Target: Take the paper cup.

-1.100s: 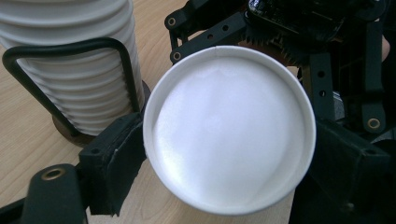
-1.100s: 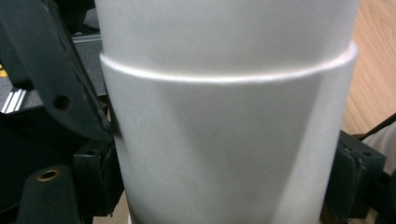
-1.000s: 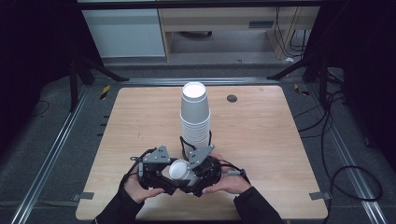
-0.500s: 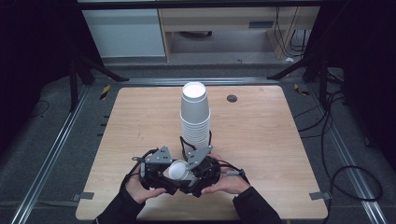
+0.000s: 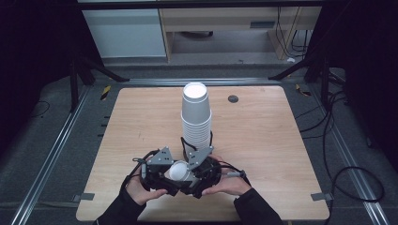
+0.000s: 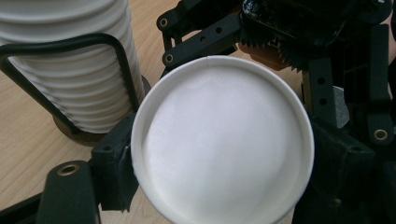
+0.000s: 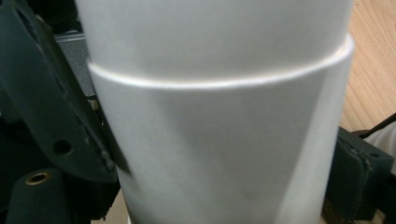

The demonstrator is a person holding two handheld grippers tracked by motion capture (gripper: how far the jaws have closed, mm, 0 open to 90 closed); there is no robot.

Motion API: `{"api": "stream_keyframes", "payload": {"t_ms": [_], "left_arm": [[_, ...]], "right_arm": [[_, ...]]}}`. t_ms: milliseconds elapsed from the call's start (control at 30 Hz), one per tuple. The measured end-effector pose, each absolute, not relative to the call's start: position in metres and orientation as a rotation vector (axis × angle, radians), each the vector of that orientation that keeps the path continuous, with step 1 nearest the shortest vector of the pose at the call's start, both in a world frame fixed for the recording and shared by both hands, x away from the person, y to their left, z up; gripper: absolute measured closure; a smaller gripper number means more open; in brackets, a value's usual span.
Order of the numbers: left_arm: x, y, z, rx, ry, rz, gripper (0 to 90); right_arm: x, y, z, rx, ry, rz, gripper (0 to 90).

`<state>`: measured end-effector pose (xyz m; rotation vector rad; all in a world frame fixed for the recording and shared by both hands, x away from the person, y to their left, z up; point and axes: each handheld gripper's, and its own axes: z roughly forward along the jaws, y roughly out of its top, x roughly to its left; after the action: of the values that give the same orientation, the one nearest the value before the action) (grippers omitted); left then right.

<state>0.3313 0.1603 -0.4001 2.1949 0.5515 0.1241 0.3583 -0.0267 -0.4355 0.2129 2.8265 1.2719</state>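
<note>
Paper cup (image 5: 179,171) at table's 6 o'clock, just below cup stack (image 5: 196,115). Left gripper (image 5: 162,169) and right gripper (image 5: 199,169) both clamp it; looks nested. Pull straight apart, no squeezing.

Both hands meet just in front of the cup stack (image 5: 196,119), the left gripper (image 5: 157,169) and right gripper (image 5: 202,168) facing each other, jaws clamped.

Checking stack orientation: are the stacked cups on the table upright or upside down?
Upside down. The cup stack shows a closed flat base on top and widens downward, rims layered low inside its black wire holder.
</note>
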Motion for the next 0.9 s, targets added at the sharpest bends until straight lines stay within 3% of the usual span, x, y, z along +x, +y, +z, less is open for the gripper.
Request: {"api": "stream_keyframes", "payload": {"t_ms": [900], "left_arm": [[0.333, 0.176, -0.39, 2.121, 0.564, 0.12, 22.4]], "right_arm": [[0.359, -0.042, -0.423, 0.296, 2.755, 1.337, 4.5]]}}
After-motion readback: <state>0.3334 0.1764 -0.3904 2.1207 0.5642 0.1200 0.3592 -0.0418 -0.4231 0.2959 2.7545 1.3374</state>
